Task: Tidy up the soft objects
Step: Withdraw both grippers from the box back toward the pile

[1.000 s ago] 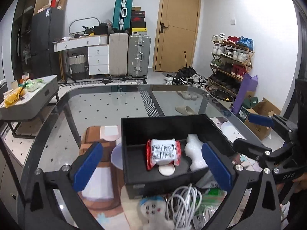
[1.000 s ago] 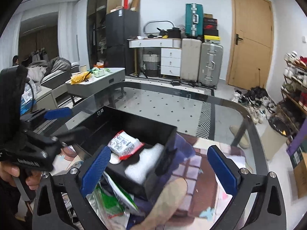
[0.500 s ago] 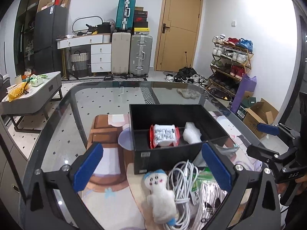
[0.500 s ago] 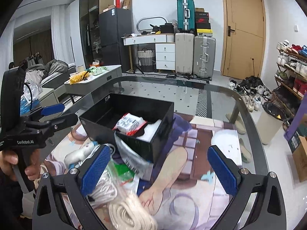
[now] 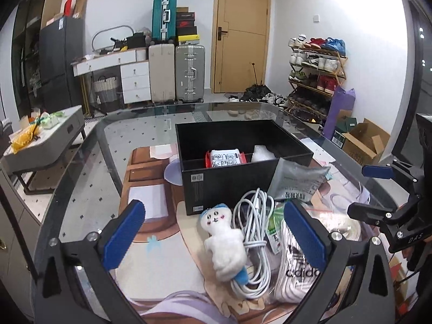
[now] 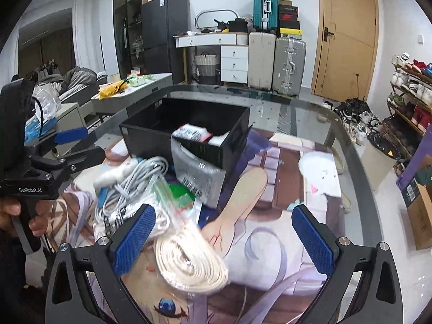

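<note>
A black box (image 5: 229,186) stands on the glass table and holds a red-and-white packet (image 5: 225,158) and a white soft lump (image 5: 260,153). In front of it lie a white plush toy (image 5: 225,243), a coiled white cable (image 5: 255,232), a grey foil pouch (image 5: 297,179) and a bagged coil of white rope (image 6: 189,259). My left gripper (image 5: 213,239) is open and empty, its pads either side of the plush and cable. My right gripper (image 6: 222,243) is open and empty above the rope. The box shows in the right wrist view (image 6: 167,132) too.
A printed cartoon mat (image 6: 283,178) covers the table under everything. The table's rounded glass edge (image 5: 81,189) runs at left. A low grey side table (image 5: 46,145), suitcases (image 5: 189,73) and a shoe rack (image 5: 316,73) stand beyond.
Both grippers have drawn back from the box toward me. The pile of plush, cable, pouch and rope now lies between the fingers. Both stayed open.
</note>
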### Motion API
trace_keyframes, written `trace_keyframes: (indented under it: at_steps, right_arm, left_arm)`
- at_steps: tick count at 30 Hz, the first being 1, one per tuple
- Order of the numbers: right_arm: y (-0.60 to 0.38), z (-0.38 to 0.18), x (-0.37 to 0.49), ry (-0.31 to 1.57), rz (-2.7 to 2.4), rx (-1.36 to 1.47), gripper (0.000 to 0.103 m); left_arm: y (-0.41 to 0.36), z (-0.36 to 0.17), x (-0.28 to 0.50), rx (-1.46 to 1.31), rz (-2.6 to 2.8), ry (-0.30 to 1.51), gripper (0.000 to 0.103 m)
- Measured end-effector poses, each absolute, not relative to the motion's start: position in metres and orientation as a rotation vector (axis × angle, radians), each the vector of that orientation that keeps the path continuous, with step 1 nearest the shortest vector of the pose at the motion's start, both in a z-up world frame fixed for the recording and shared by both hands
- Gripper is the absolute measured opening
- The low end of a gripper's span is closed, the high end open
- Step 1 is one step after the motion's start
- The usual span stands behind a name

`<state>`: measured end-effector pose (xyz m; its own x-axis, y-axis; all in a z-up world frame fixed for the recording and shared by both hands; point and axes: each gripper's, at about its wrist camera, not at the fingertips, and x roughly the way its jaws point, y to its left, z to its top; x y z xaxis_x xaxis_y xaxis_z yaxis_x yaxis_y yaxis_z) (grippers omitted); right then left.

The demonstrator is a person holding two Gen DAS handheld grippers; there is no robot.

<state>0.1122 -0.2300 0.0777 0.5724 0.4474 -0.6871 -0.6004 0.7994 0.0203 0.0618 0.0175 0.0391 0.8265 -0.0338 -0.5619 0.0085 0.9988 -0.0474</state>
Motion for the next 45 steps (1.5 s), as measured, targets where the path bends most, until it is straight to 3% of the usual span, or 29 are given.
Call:
trace_keyframes:
  at_steps: [45]
  right_arm:
    - [-0.207, 0.021, 0.129, 0.952, 0.639, -0.282, 0.102]
  left_arm:
    - [0.027, 0.007, 0.061, -0.102, -0.039, 0.712, 0.103]
